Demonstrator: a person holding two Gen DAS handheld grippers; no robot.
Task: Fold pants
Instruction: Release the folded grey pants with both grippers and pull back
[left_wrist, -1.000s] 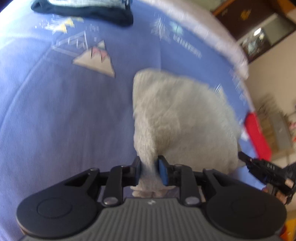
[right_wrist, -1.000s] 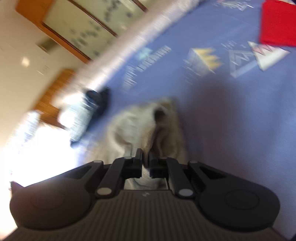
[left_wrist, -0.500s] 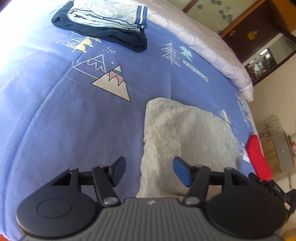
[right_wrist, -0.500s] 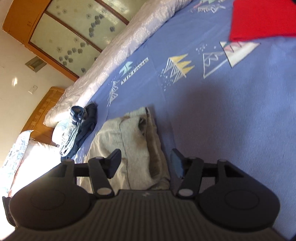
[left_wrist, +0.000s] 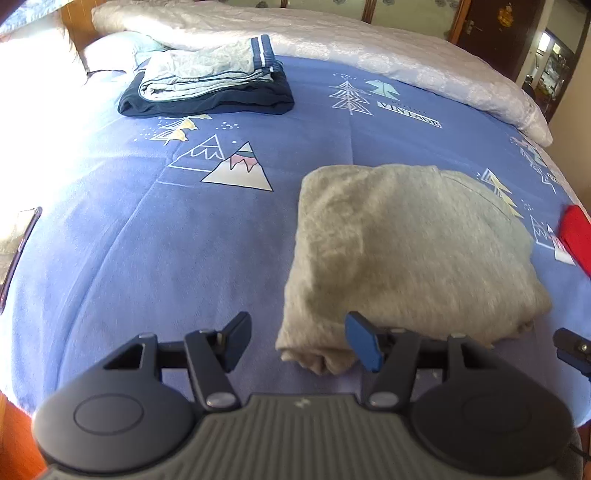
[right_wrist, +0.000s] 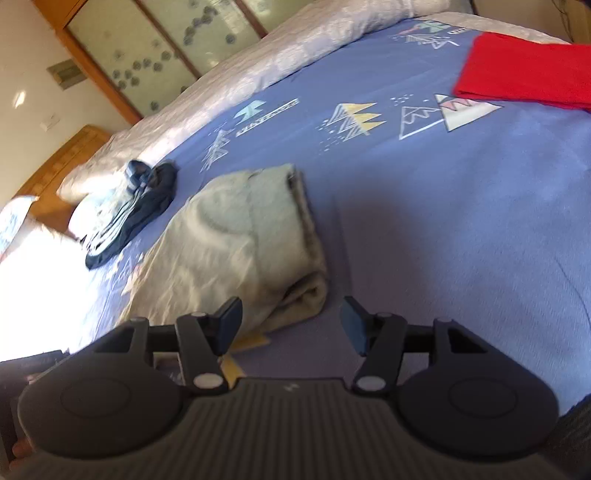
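Observation:
The grey pants (left_wrist: 402, 251) lie folded into a thick rectangle on the blue printed bedspread (left_wrist: 166, 258). My left gripper (left_wrist: 299, 341) hangs open just short of the bundle's near left corner, with nothing between its fingers. In the right wrist view the same pants (right_wrist: 240, 240) lie ahead and to the left. My right gripper (right_wrist: 291, 325) is open near the bundle's near right corner, and its pads are clear of the cloth.
A folded stack of dark blue and pale striped clothes (left_wrist: 210, 85) sits at the far left of the bed. A folded red garment (right_wrist: 524, 70) lies to the right. A white quilt (left_wrist: 332, 40) runs along the far edge. A wooden wardrobe (right_wrist: 122, 66) stands behind.
Both grippers let go of the grey pants, opened and drew back from the bundle. The pants now lie flat on the bed.

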